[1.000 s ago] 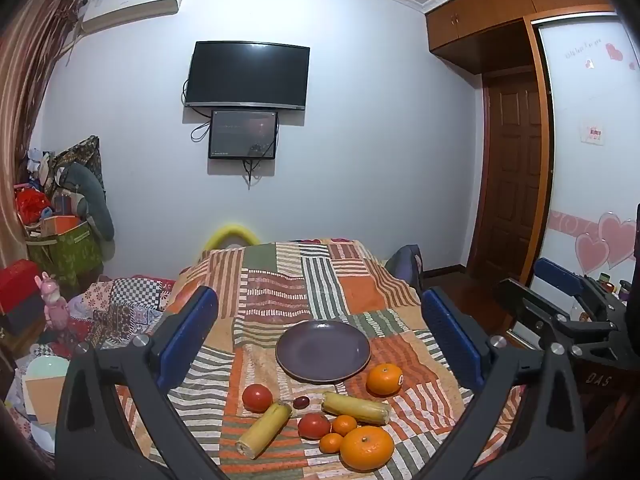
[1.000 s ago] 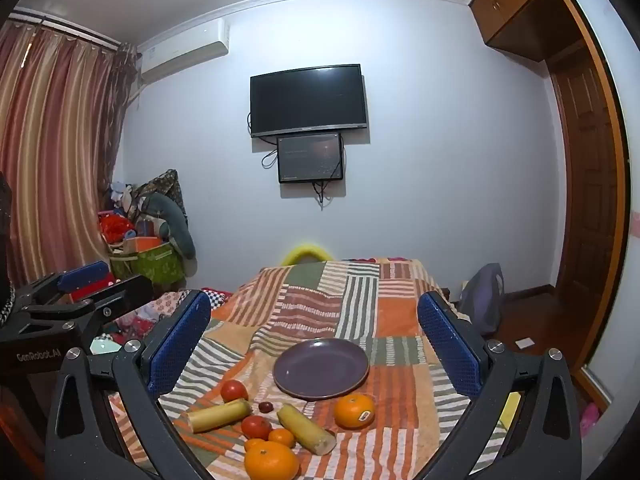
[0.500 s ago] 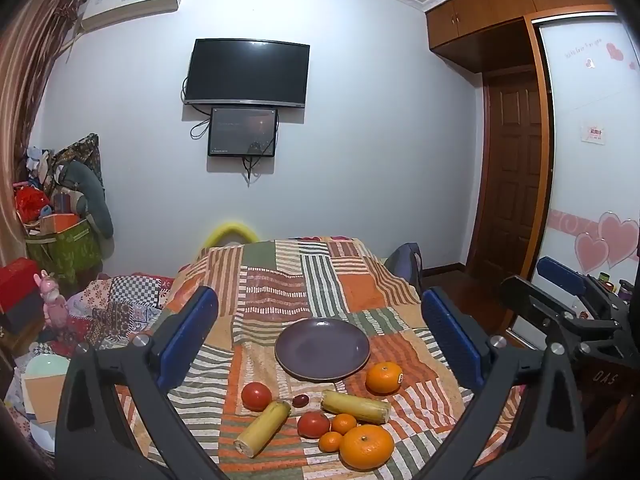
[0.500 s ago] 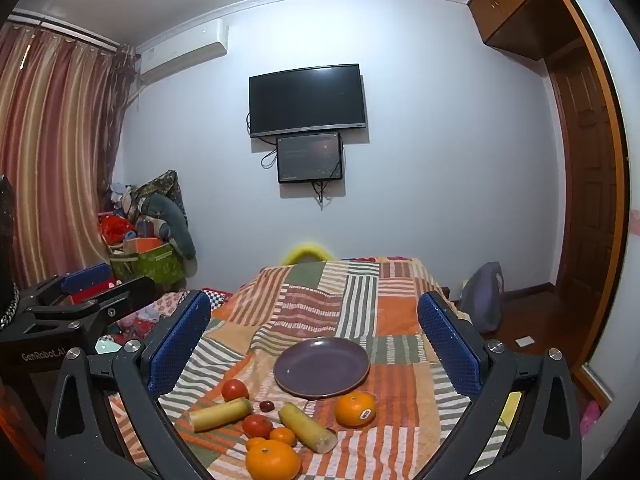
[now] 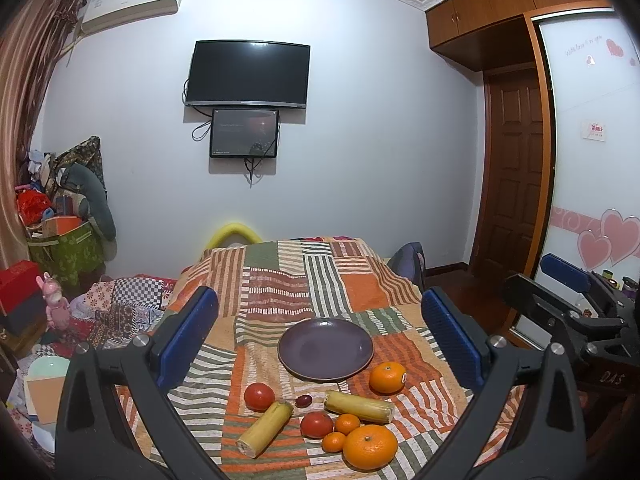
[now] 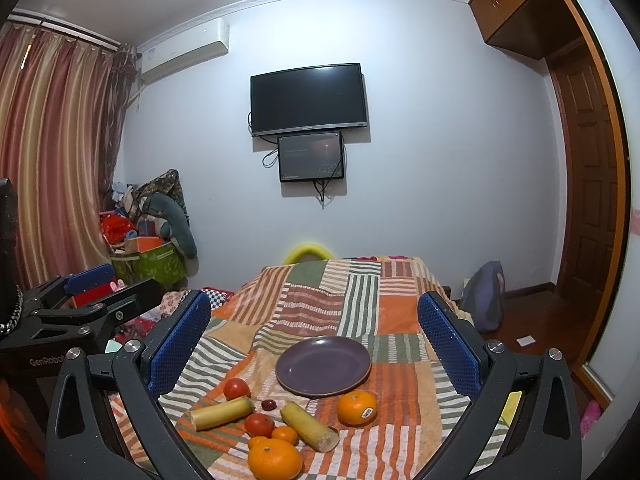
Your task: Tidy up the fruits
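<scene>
The job has not really started, as far as the pictures show. The purple plate [image 5: 325, 349] sits bare on the striped cloth [image 5: 280, 280], out in front of both sets of fingers and about in the middle between them. All the fruit lies on the cloth, nearer to the fingers than the plate is. There is a big orange [image 5: 370, 446] closest of all, two small oranges [image 5: 347, 424] touching it, and a red tomato [image 5: 317, 424] just beside those. Two yellow sticks [image 5: 265, 428] lie on each side of a tiny dark fruit [image 5: 303, 400]. Another tomato [image 5: 259, 396] sits nearer the left-hand finger. An orange with a sticker [image 6: 357, 407] sits just beside the plate's rim, over toward the right-hand finger. The left gripper [image 5: 320, 336] has its fingers spread wide and holds nothing. The right gripper [image 6: 316, 336] is the same, wide and with nothing in it. Both hang above the near edge of the cloth, well apart from every fruit. So it seems each piece must be picked up and set on the plate.
</scene>
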The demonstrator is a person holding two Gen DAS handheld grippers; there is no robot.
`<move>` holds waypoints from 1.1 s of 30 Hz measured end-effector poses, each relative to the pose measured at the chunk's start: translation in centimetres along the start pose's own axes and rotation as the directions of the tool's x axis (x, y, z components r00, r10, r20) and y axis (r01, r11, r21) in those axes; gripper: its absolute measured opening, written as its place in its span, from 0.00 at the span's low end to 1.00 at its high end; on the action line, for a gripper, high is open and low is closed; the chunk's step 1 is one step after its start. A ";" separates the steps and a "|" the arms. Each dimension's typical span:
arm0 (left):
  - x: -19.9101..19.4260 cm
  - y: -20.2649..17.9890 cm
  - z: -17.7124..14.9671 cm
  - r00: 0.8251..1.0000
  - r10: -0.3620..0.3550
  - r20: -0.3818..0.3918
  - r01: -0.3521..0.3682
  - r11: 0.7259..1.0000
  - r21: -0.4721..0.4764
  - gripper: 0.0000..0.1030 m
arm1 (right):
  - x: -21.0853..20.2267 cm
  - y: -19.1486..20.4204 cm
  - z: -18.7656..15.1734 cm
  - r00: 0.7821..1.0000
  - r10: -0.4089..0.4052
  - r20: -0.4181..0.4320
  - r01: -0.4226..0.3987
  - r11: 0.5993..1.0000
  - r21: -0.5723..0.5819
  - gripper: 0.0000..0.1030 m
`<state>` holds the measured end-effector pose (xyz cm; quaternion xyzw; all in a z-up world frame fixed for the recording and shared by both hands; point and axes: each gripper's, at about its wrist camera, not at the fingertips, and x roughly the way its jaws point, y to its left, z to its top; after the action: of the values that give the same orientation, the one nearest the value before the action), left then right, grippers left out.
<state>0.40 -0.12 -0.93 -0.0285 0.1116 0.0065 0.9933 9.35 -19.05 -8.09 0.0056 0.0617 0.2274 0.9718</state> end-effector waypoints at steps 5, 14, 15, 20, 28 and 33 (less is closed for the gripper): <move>0.0 0.1 -0.1 1.000 0.000 -0.002 0.000 1.000 -0.009 1.00 | 0.0 -0.1 0.0 1.000 0.000 -0.001 0.000 1.000 -0.001 1.00; 0.4 0.3 -0.1 1.000 -0.001 -0.016 0.001 1.000 -0.013 1.00 | -0.1 0.0 0.0 1.000 0.002 -0.002 -0.002 1.000 0.000 1.00; 0.4 0.3 -0.1 1.000 -0.001 -0.016 0.001 1.000 -0.013 1.00 | -0.1 0.0 0.0 1.000 0.002 -0.002 -0.002 1.000 -0.001 1.00; 0.4 0.3 0.0 1.000 -0.001 -0.016 0.000 1.000 -0.012 1.00 | -0.1 0.0 0.1 1.000 0.002 -0.004 -0.002 1.000 -0.001 1.00; 0.4 0.4 0.0 1.000 0.000 -0.017 0.000 1.000 -0.012 1.00 | -0.3 0.1 0.2 1.000 0.004 -0.005 -0.004 1.000 0.001 1.00; 0.5 0.3 0.0 1.000 -0.002 -0.017 0.002 1.000 -0.014 1.00 | -0.3 0.0 0.3 1.000 0.004 -0.005 -0.004 1.000 0.002 1.00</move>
<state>0.88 0.19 -1.10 -0.0358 0.1201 0.0061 0.9921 9.12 -19.14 -7.79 0.0061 0.0644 0.2291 0.9713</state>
